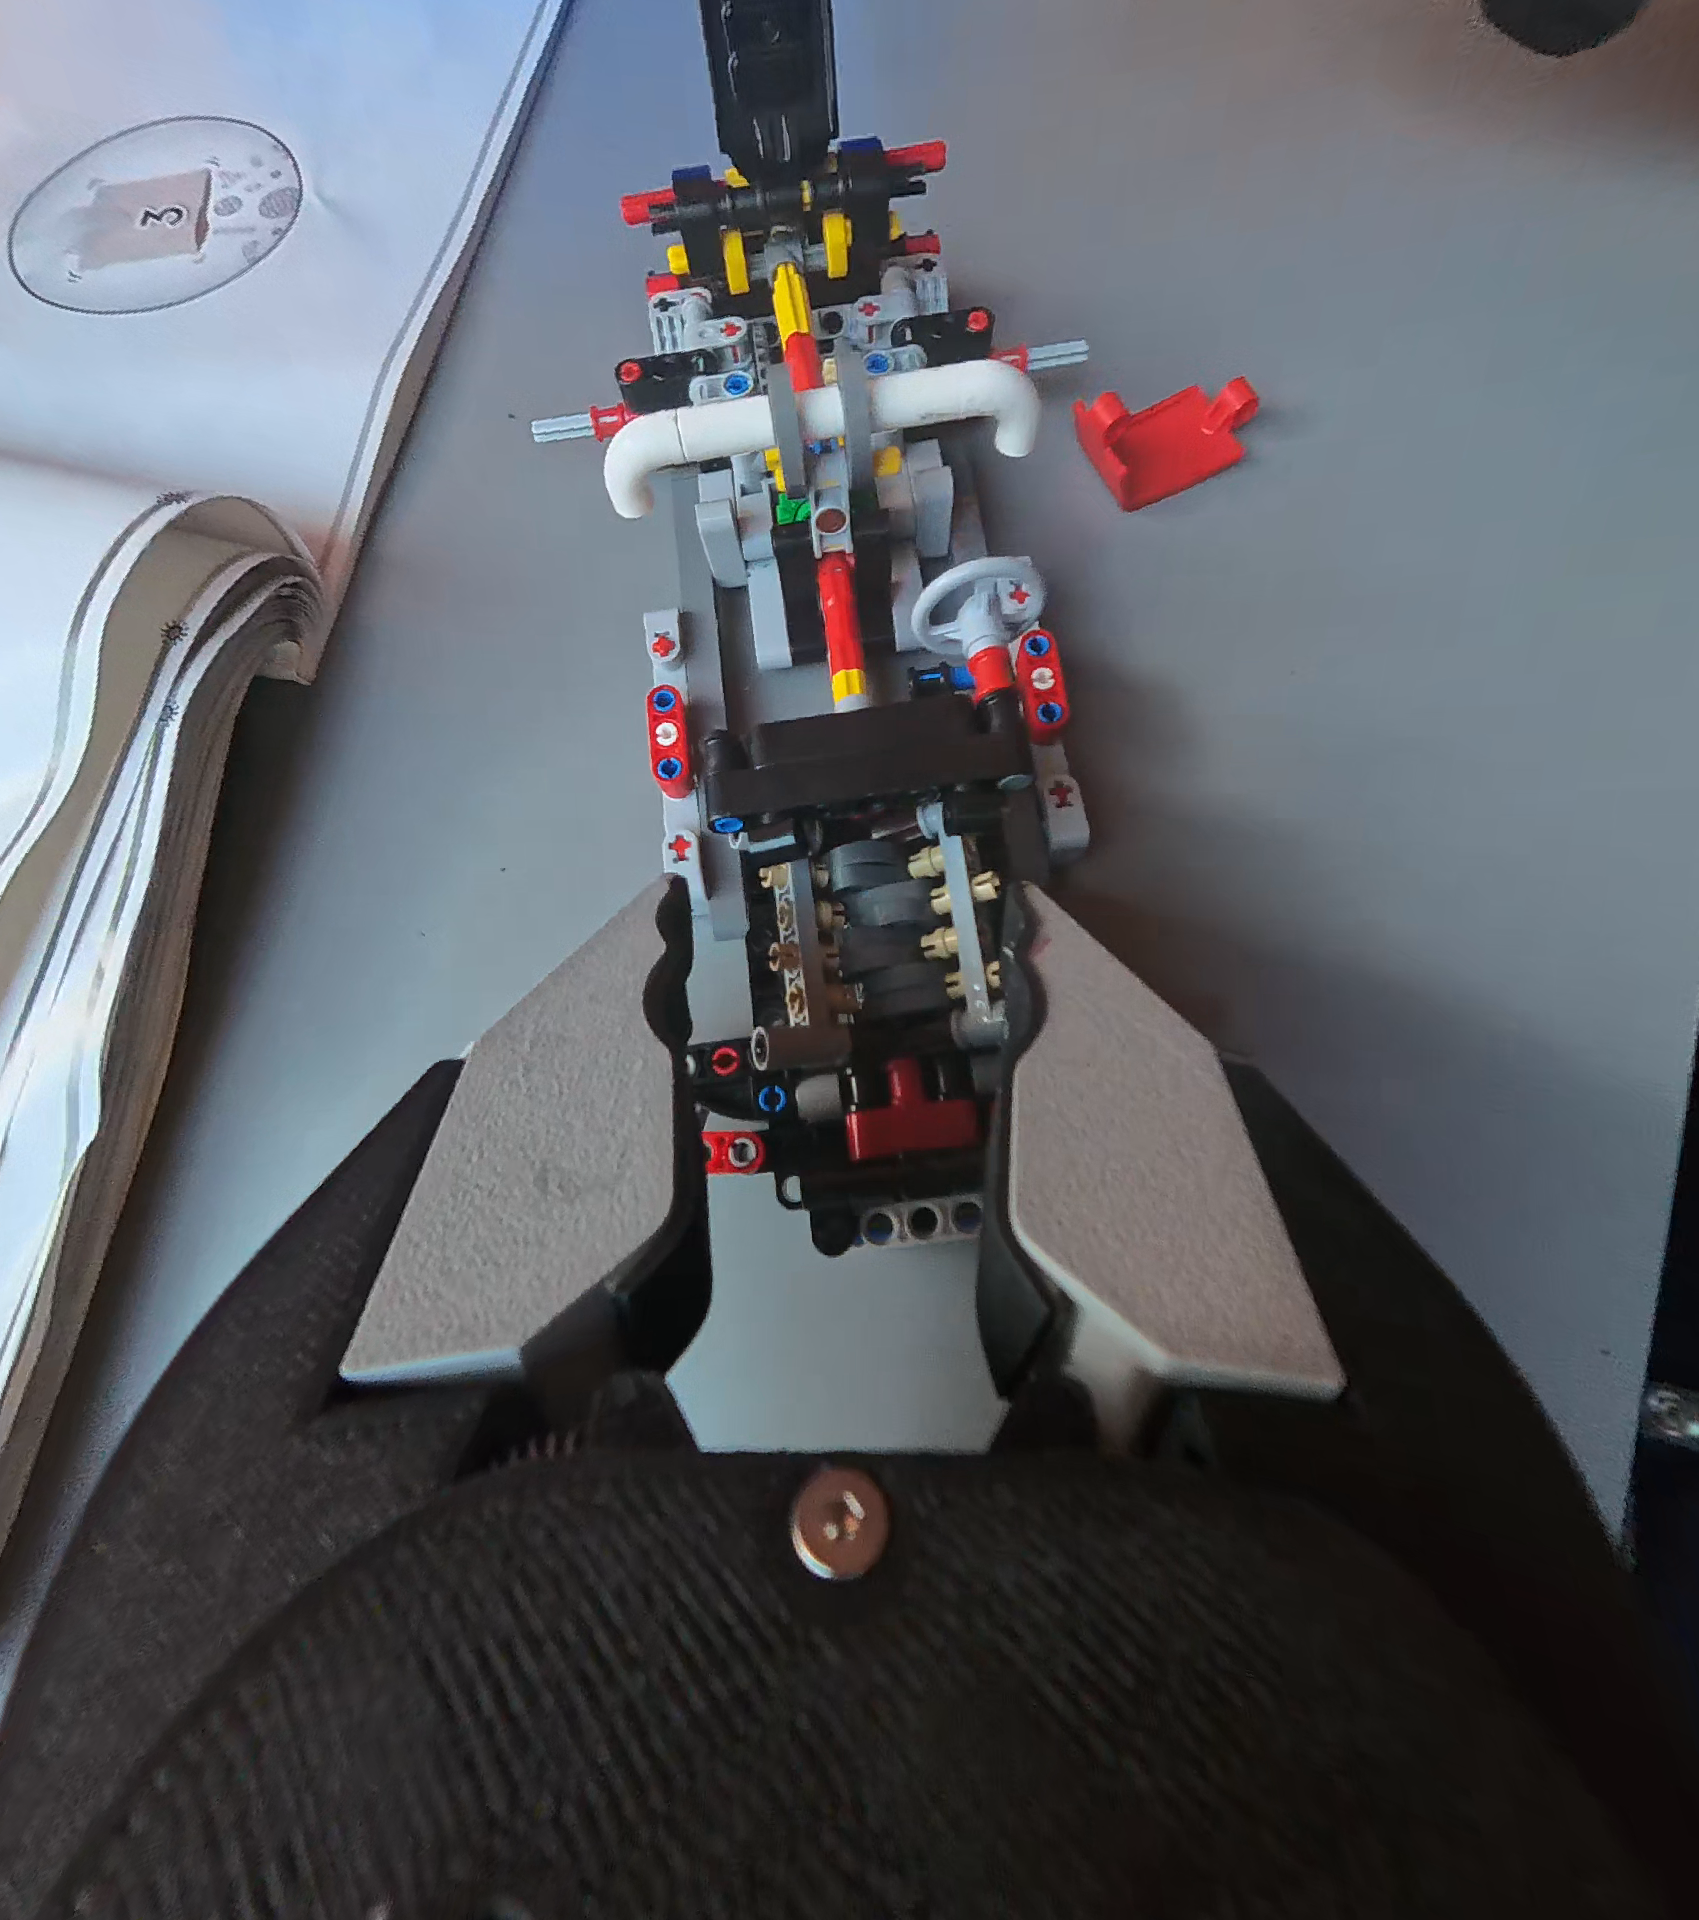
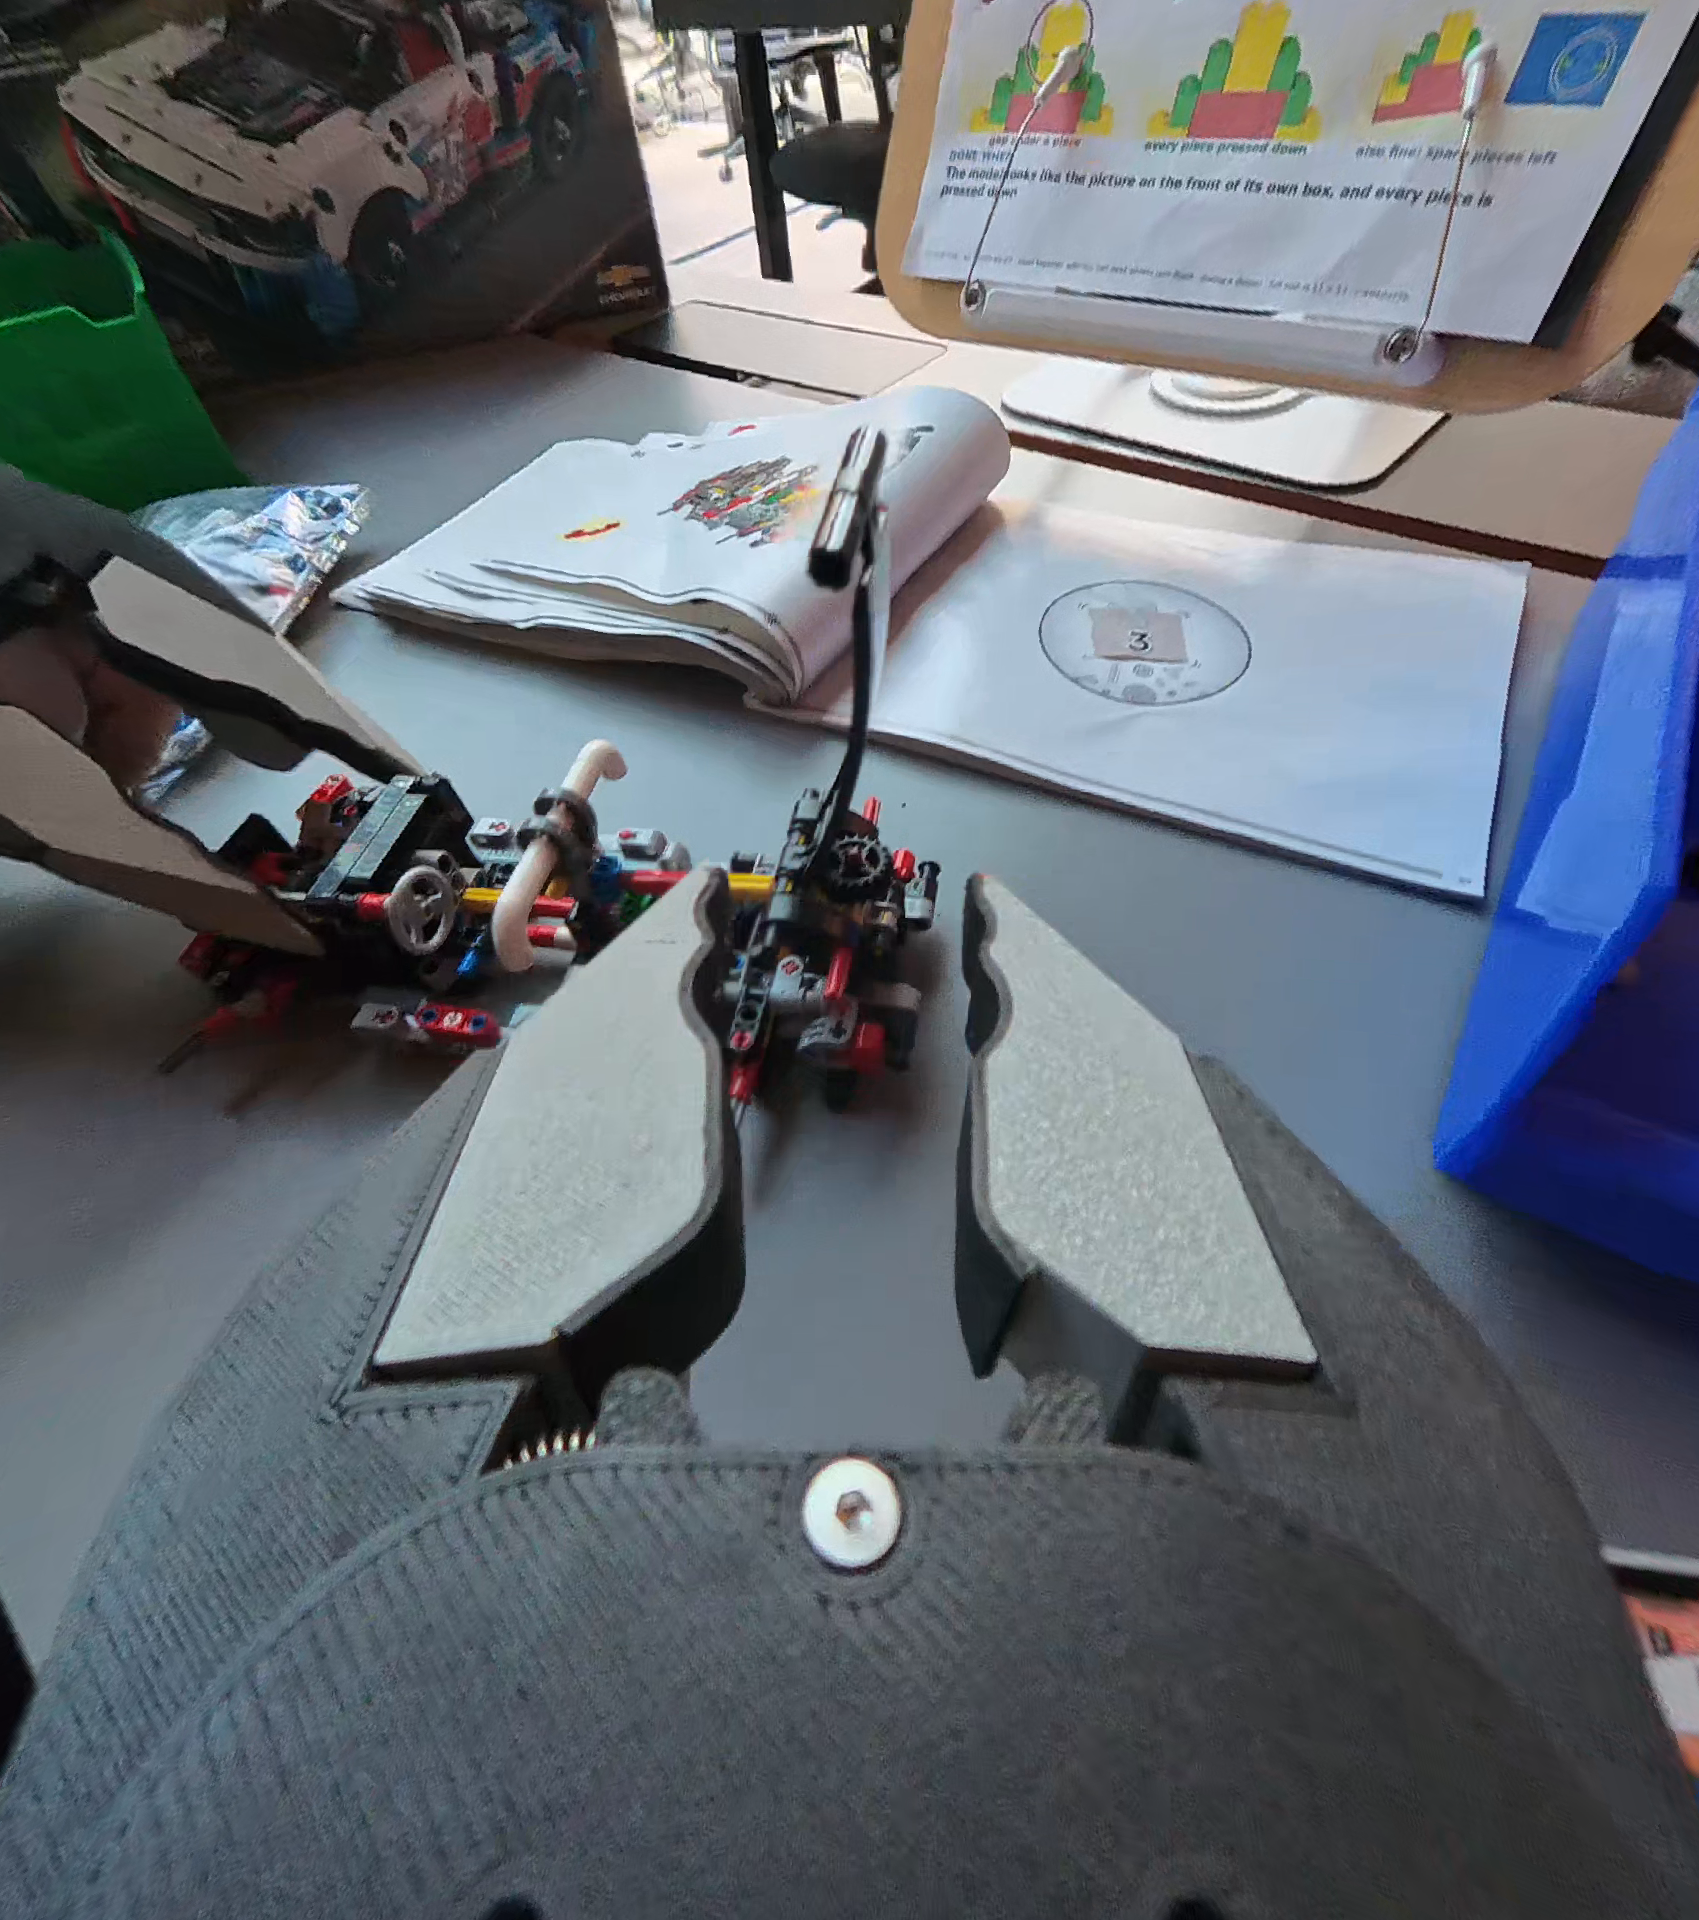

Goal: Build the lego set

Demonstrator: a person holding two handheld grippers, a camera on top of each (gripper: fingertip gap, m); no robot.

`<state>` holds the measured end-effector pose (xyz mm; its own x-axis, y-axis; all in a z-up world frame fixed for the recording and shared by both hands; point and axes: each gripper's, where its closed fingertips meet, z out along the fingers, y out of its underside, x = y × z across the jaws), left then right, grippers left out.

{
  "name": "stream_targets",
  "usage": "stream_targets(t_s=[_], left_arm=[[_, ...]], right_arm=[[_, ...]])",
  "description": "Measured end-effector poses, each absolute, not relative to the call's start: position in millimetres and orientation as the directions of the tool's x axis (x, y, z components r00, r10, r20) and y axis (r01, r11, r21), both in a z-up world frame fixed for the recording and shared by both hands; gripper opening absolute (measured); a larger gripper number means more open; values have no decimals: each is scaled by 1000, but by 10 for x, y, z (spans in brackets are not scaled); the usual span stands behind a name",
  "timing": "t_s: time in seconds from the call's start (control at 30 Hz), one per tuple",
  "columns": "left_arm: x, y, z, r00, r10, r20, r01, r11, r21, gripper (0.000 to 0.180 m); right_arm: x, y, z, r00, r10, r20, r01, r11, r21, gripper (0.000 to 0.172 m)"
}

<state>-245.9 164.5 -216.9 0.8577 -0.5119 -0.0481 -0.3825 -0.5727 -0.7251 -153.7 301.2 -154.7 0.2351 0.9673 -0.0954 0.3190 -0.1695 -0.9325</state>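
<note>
A long building-brick car chassis (image 1: 824, 623) lies on the grey table (image 1: 1344, 831), with a white curved bar (image 1: 824, 416) and a grey steering wheel (image 1: 975, 603). My left gripper (image 1: 847, 925) is shut on its near end, both pads against its sides. The right wrist view also shows the left gripper (image 2: 346, 862) clamped on that end of the chassis (image 2: 471, 883). My right gripper (image 2: 840, 894) is open around the chassis's other end (image 2: 824, 935). Its right finger (image 2: 1084, 1091) stands clear of the bricks. A thin black stalk (image 2: 860, 675) rises from that end.
A loose red panel piece (image 1: 1162, 442) lies right of the chassis. An open instruction booklet (image 2: 1188, 665) lies beyond it, and shows at the left in the left wrist view (image 1: 97, 520). A blue bin (image 2: 1676, 831) stands at the right, with a green bin (image 2: 24, 364), a set box (image 2: 357, 156) and a paper stand (image 2: 1240, 156) behind. Some 20 cm of space lies between my two pairs of fingers.
</note>
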Motion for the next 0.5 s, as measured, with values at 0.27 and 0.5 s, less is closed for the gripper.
stream_targets(t_s=[0.27,0.5], left_arm=[[-2460,1586,-2006,870,-492,-44,-351,-552,-757,58],[-2387,1609,-2048,860,-510,6,-339,-580,-740,60]], right_arm=[[-1294,2538,-1880,135,990,-43,501,-105,-859,30],[-1202,2378,-2377,103,995,12,659,-60,-750,52]])
